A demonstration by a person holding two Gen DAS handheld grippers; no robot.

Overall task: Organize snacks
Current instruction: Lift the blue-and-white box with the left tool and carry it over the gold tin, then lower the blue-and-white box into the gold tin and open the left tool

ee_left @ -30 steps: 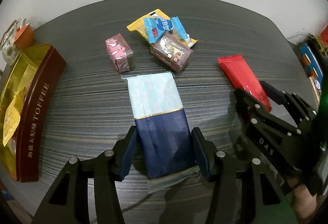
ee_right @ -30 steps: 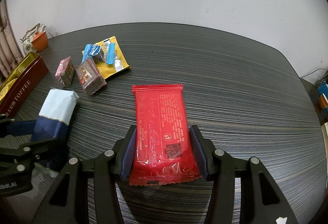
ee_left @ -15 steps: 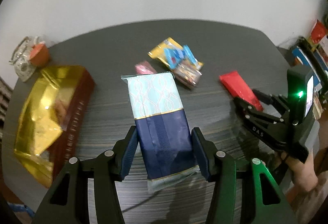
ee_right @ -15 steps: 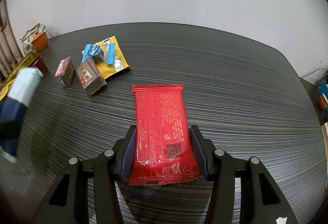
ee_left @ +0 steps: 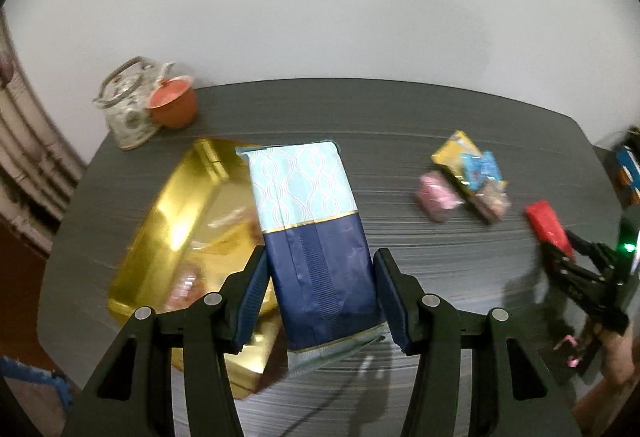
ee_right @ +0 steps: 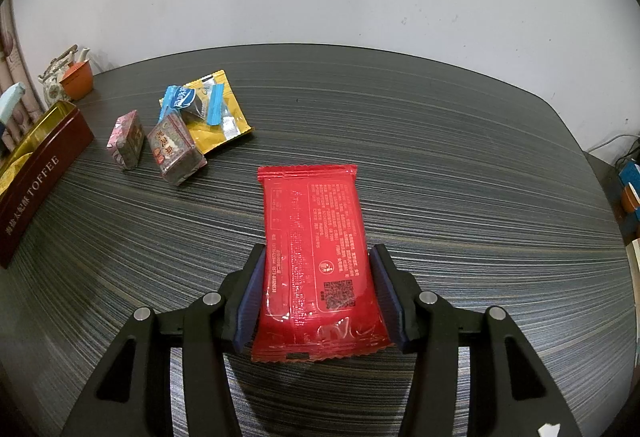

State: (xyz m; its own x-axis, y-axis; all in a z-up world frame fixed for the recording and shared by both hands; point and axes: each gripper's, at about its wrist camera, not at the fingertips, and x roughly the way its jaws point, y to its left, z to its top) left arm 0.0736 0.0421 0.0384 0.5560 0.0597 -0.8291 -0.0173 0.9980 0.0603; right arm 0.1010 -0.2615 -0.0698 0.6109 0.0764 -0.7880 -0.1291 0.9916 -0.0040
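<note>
Jaws of my left gripper [ee_left: 318, 291] clamp the blue packet [ee_left: 316, 237] above the gold tin [ee_left: 192, 205]; right gripper [ee_right: 316, 297] clamps the red packet [ee_right: 318, 257] on the bench [ee_right: 460, 165]. Both seem light, soft and slippery, so I grip their sides.

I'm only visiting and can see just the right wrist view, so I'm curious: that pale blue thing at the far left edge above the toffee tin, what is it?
Observer: It's the top of a blue-and-navy packet, gripped between the left gripper's pads.
Operator: Is it on the table?
Observer: No, it's held in the air over the open toffee tin, which is gold inside.
Operator: Anything in that tin?
Observer: Some wrapped sweets show in it, too blurred to tell apart.
</note>
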